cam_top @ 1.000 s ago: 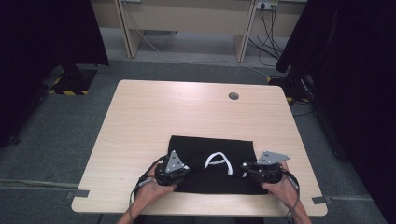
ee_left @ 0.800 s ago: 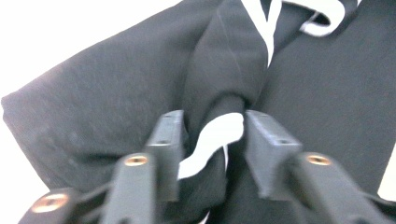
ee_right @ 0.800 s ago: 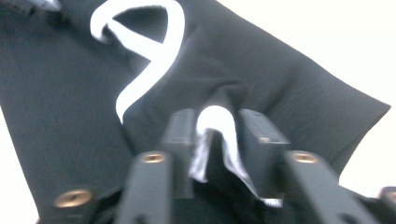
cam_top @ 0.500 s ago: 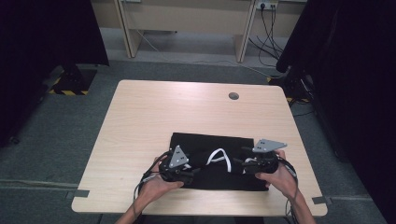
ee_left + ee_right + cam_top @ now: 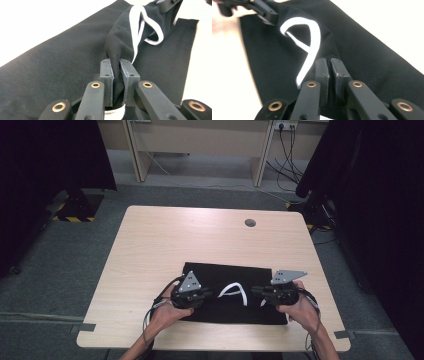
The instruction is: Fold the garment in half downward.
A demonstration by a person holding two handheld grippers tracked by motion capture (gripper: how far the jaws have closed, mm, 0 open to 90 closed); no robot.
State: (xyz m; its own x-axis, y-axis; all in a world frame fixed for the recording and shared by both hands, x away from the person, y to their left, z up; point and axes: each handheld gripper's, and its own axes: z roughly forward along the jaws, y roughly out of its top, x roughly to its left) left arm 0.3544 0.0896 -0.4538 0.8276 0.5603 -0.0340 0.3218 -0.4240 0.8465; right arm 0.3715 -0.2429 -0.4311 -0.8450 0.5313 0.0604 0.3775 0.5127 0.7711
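A black cloth (image 5: 225, 272) with a white looped band (image 5: 235, 291) lies flat near the front edge of the wooden table (image 5: 200, 235). My left gripper (image 5: 210, 294) is at the band's left. In the left gripper view, my left gripper (image 5: 116, 62) is shut on a raised fold of the black cloth (image 5: 117, 47), its jaws having just closed. My right gripper (image 5: 256, 291) is at the band's right. In the right gripper view, my right gripper (image 5: 329, 61) has also just closed and pinches the black cloth beside the white band (image 5: 312, 42). The cloth bunches up between the two grips.
A round cable hole (image 5: 250, 223) sits at the table's far right. Bare wood lies beyond the cloth. Desk legs and cables (image 5: 287, 140) stand on the grey floor behind, and dark curtains (image 5: 50, 155) hang at both sides.
Both grippers have edged toward the far side of the cloth. The right one has risen a little. The cloth around the white band is now pulled up between them.
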